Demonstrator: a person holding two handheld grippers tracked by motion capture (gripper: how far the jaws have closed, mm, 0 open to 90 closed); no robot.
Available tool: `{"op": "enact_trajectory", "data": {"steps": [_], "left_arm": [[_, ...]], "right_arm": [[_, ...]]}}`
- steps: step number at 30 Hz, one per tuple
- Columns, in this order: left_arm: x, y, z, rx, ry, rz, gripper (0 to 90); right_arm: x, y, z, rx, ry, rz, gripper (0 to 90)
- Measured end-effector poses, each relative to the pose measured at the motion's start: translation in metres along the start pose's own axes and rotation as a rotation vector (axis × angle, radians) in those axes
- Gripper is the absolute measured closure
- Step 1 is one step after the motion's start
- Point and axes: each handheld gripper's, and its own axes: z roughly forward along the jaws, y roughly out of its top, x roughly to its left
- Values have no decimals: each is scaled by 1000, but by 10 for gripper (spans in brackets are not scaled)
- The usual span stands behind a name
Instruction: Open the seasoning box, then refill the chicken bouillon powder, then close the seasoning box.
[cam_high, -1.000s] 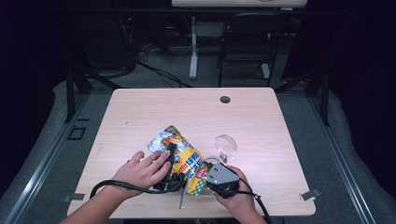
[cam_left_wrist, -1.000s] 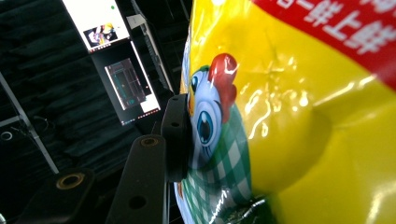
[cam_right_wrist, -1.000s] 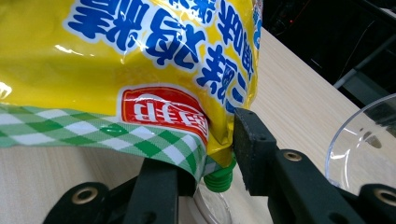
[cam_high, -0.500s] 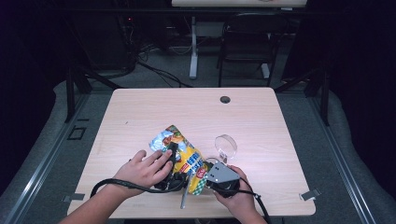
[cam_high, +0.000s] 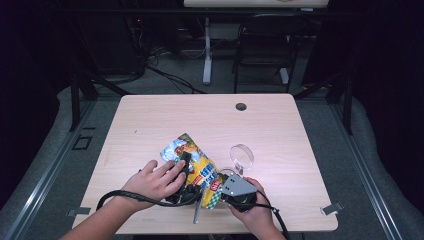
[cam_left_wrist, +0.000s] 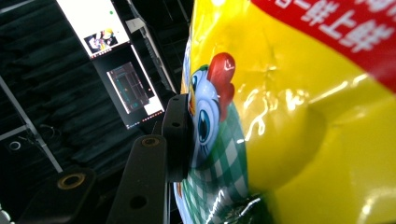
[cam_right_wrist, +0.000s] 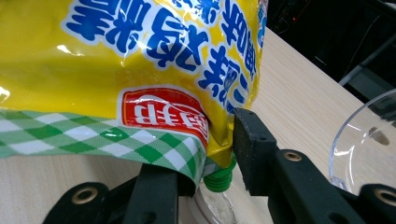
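A puffed yellow snack bag (cam_high: 197, 162) with a green-checked bottom and a cartoon chicken lies tilted near the table's front edge. My left gripper (cam_high: 189, 167) is shut on it from the left; in the left gripper view one black finger (cam_left_wrist: 176, 135) presses the bag (cam_left_wrist: 289, 116) and the other is hidden behind it. My right gripper (cam_high: 220, 186) holds the bag's lower right corner. In the right gripper view that corner (cam_right_wrist: 140, 70) sits between the jaws of the right gripper (cam_right_wrist: 205, 161), touching the right pad. A small green cap (cam_right_wrist: 218, 181) shows under the corner.
A clear round bowl (cam_high: 242, 156) stands just right of the bag, close to the right jaw (cam_right_wrist: 364, 140). A thin grey rod (cam_high: 196, 212) lies by the front edge. The wooden table (cam_high: 150, 130) has a cable hole (cam_high: 241, 106) at the back.
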Motion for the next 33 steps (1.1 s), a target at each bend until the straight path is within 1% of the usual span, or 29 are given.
{"op": "enact_trajectory", "data": {"steps": [1, 3, 6, 7, 9, 11, 12, 13, 17, 20, 21, 29, 30, 31, 32, 33], "left_arm": [[1, 0, 0, -2, 1, 6, 677], [1, 1, 0, -2, 1, 7, 677], [2, 1, 0, -2, 1, 6, 677], [3, 1, 0, -2, -11, 10, 678], [3, 1, 0, -2, -13, 11, 677], [3, 1, 0, -2, -6, 14, 677], [3, 1, 0, -2, -9, 5, 678], [3, 1, -1, 1, -10, 4, 678], [4, 1, -1, 1, -4, 17, 678], [5, 1, -1, 0, -5, 17, 678], [6, 2, -1, -2, -1, 29, 678], [6, 2, 0, -2, 0, 33, 678], [7, 1, 0, -3, -4, 35, 678], [6, 1, 0, -3, -16, 18, 678], [6, 1, 0, -3, -16, 18, 678], [8, 2, -1, -1, -2, 45, 678]], "right_arm": [[0, 0, 0, 1, -1, 1, 705], [0, 0, -1, 3, -1, -2, 706], [-1, 0, -1, 0, -2, 7, 706], [-1, 0, -1, -2, -2, 6, 705], [-1, 0, -1, -2, -2, 5, 705], [-1, 0, -1, -3, 1, 8, 706], [-1, 0, -1, -2, 0, 8, 705], [-1, 0, -1, -3, -2, 8, 705], [-1, 0, -1, -2, 0, 6, 706], [-1, 0, -2, -2, -3, 7, 705], [-2, 0, -1, 2, 0, 7, 706], [-2, 0, -1, 0, 1, 13, 706], [-2, 0, -1, -1, 2, 13, 705], [-2, 0, -1, -5, 3, 15, 705], [-2, 0, -1, -5, 3, 15, 705], [-2, 0, -1, -5, 2, 18, 704]]}}
